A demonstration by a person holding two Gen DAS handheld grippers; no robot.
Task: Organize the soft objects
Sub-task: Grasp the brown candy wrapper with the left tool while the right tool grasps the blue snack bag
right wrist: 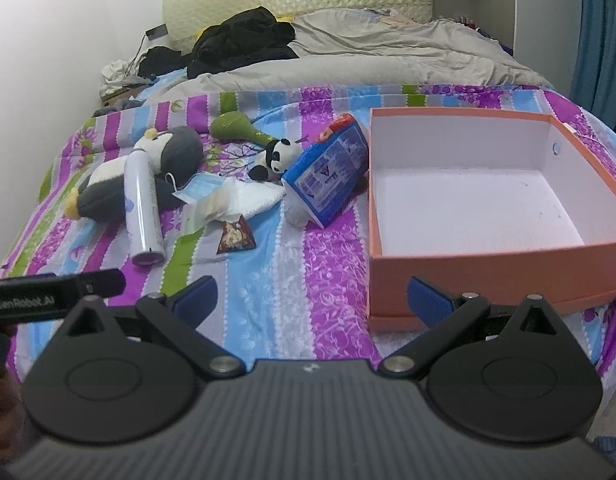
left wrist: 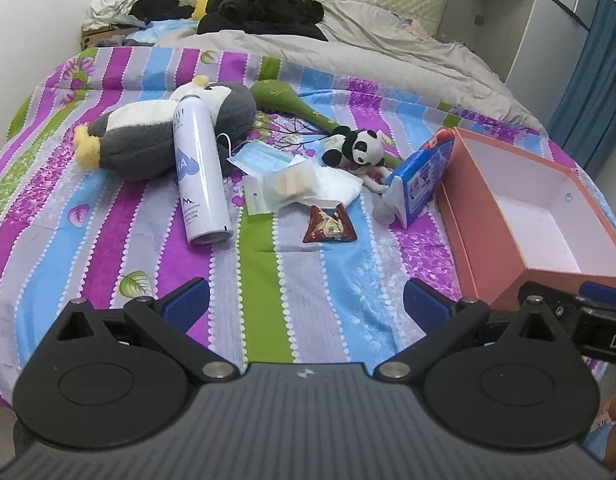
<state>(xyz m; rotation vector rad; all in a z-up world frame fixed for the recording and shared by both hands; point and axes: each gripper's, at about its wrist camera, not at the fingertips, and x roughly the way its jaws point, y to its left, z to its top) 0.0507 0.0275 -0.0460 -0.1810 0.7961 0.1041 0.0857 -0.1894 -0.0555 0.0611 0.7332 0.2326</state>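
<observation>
Two plush toys (left wrist: 164, 136) (left wrist: 354, 146), one box (left wrist: 520, 216)

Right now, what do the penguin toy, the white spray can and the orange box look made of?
Penguin toy: fuzzy plush fabric, matte, dented.
White spray can: likely metal, with a smooth glossy sheen.
Orange box: seemingly cardboard, with matte, thin, straight walls.

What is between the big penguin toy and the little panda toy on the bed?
Between the penguin plush and the panda plush lie a blue face mask and, farther back, a green club-shaped toy. The left wrist view shows it best.
</observation>
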